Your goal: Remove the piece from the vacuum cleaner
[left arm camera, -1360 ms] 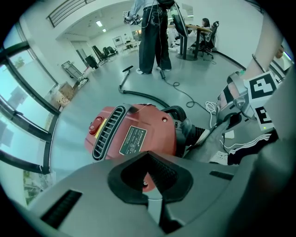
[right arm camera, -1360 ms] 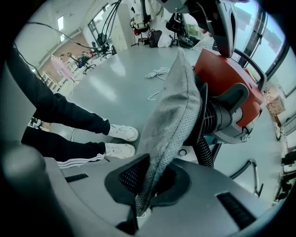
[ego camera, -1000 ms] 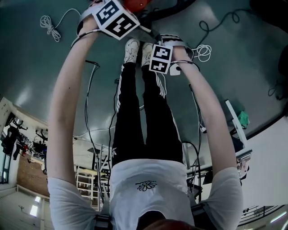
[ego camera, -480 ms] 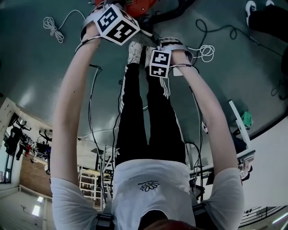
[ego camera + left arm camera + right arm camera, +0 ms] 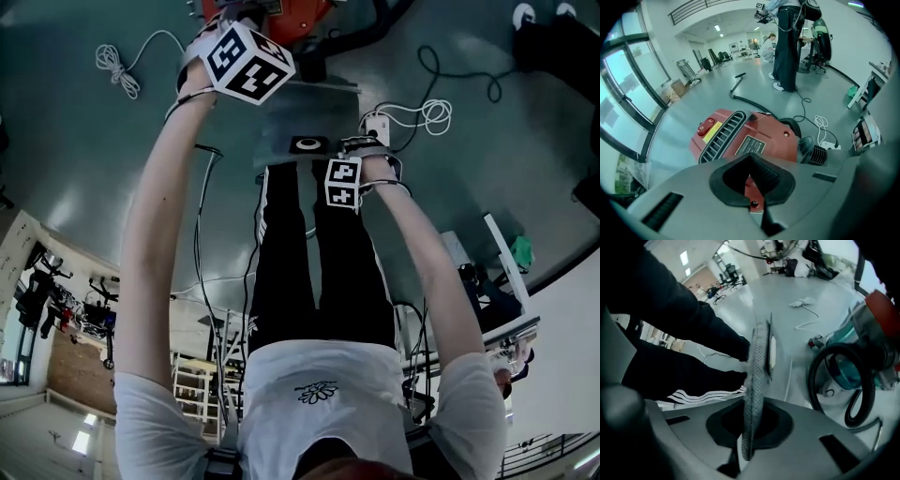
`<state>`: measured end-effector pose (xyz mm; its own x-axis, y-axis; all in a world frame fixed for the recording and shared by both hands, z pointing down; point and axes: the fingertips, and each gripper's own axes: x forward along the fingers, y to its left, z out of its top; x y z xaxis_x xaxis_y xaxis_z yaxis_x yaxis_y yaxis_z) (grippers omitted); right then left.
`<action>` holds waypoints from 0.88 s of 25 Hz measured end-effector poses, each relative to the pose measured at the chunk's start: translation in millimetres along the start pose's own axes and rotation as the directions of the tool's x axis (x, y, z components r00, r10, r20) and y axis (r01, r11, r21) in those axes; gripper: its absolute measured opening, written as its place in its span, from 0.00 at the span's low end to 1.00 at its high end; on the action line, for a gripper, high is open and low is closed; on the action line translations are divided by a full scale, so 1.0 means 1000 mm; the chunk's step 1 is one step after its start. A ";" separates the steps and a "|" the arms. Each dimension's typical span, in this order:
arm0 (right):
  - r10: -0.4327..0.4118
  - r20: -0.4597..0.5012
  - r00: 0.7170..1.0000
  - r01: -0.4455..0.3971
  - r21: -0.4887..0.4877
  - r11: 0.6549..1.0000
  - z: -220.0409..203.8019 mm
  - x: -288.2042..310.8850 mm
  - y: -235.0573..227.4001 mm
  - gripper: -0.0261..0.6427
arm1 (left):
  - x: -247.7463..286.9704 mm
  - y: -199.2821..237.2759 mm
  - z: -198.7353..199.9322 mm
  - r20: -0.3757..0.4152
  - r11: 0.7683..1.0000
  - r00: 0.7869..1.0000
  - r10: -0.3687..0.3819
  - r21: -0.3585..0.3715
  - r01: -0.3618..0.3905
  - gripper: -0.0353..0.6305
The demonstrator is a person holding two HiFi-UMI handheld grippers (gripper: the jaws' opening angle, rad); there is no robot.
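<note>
Piece [image 5: 757, 366]: off vacuum [image 5: 761, 136], pinched edge-on in right gripper [image 5: 746, 453] jaws. Left gripper [image 5: 752, 199]: jaws closed on vacuum's red body. Next, probably: lay piece on floor [image 5: 801, 338], release.

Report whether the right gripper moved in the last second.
Yes. In the head view the right gripper has come down the picture, from level with the coiled white cable to below it.

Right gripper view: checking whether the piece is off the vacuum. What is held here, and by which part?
The right gripper grips the flat grey piece by its near edge, seen edge-on between the fingers.
</note>
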<state>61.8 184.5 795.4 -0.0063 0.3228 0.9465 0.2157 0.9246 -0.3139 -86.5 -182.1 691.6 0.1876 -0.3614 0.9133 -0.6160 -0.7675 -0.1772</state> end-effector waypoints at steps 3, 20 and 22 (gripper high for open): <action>-0.025 0.005 1.000 0.024 0.081 0.996 -0.014 -0.006 -0.025 0.07 | -0.001 0.005 0.006 0.023 1.000 1.000 0.010 -0.016 -0.010 0.05; -0.120 0.010 0.993 0.112 0.275 0.955 -0.024 -0.032 -0.056 0.07 | 0.000 0.003 -0.001 0.028 0.989 0.998 0.057 -0.138 -0.053 0.06; -0.145 0.019 0.989 0.131 0.328 0.936 -0.020 -0.053 -0.059 0.07 | -0.005 0.002 -0.004 0.019 0.974 0.997 0.076 -0.217 -0.070 0.06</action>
<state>69.0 108.5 765.6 -0.0559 0.1891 0.9804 -0.1194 0.9736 -0.1946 -92.1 -179.7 688.3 0.1546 -0.4290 0.8900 -0.7792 -0.6067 -0.1571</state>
